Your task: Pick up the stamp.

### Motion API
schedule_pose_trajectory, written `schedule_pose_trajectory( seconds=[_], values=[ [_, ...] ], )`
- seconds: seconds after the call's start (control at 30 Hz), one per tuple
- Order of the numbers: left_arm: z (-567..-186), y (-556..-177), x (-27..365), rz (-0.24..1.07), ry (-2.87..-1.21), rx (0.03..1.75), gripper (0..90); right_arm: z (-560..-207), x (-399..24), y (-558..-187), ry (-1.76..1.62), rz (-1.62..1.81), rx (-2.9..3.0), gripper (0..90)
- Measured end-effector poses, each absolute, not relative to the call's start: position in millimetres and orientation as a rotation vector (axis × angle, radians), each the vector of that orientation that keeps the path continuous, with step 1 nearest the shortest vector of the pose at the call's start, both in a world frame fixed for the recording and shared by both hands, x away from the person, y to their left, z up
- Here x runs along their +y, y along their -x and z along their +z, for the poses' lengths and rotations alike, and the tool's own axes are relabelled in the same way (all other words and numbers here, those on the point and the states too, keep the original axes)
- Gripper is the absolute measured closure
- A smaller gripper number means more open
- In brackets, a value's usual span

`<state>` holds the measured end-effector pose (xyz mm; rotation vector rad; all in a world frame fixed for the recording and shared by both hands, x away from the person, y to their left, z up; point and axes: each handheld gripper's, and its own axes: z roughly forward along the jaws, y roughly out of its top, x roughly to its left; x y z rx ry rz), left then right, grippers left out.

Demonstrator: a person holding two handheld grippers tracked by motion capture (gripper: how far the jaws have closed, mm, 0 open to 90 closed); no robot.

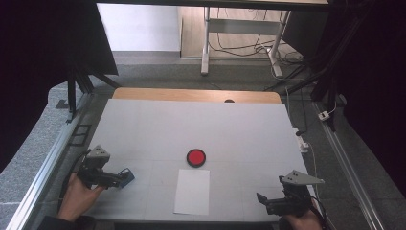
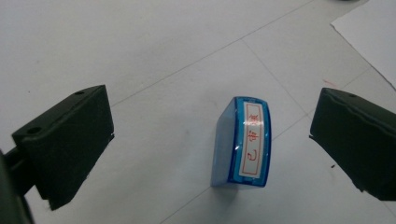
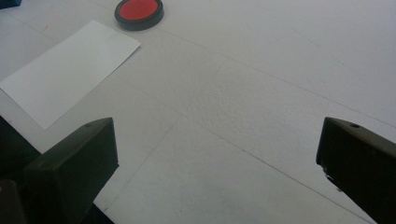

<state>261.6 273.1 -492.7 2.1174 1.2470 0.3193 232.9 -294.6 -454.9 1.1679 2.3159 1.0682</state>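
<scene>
Left gripper [image 2: 210,140]: I am holding it low over the white table [image 1: 239,124], its jaws standing wide apart on either side of the stamp, touching neither side.
Blue stamp [image 2: 245,142]: lying on the table between my left jaws, its red-lettered label facing up.
Right gripper [image 3: 215,177]: I am holding it with jaws spread wide, nothing between them.
Red ink pad [image 1: 196,157]: sitting mid-table, just beyond the paper sheet [image 1: 192,190].

A round black-rimmed red ink pad [image 1: 196,157] sits near the middle of the white table [image 1: 191,124]. Just near of it lies a white sheet of paper [image 1: 192,191], apart from the pad. Beyond the table's far edge stand grey metal desk legs [image 1: 206,43] with dark cables [image 1: 239,48] on the floor.
</scene>
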Motion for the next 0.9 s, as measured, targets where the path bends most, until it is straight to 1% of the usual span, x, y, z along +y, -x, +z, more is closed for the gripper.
schedule_pose_trajectory(
  seconds=[0.13,0.33,0.67,0.77,0.8,0.83,0.87,0.9],
  values=[
    [-495,-263,271,0.302,-2.135,1.234,0.0,-455,-295,-233,-1.167,1.066,2.317,0.0],
    [-503,-264,264,0.28,-2.224,1.199,0.0,-455,-295,-233,-1.163,1.065,2.318,0.0],
    [-510,-265,258,0.256,-2.292,1.198,1.0,-455,-294,-233,-1.157,1.063,2.32,0.0],
    [-509,-264,257,0.271,-2.306,1.193,9.1,-455,-294,-233,-1.158,1.063,2.319,0.0],
    [-509,-263,257,0.267,-2.31,1.189,9.1,-455,-294,-233,-1.158,1.063,2.319,0.0],
    [-509,-263,257,0.272,-2.318,1.184,12.7,-455,-294,-233,-1.158,1.063,2.319,0.0],
    [-508,-262,257,0.28,-2.321,1.179,20.0,-455,-294,-233,-1.157,1.066,2.32,0.0],
    [-508,-262,257,0.283,-2.317,1.173,24.2,-455,-294,-233,-1.157,1.066,2.32,0.0]
  ],
)
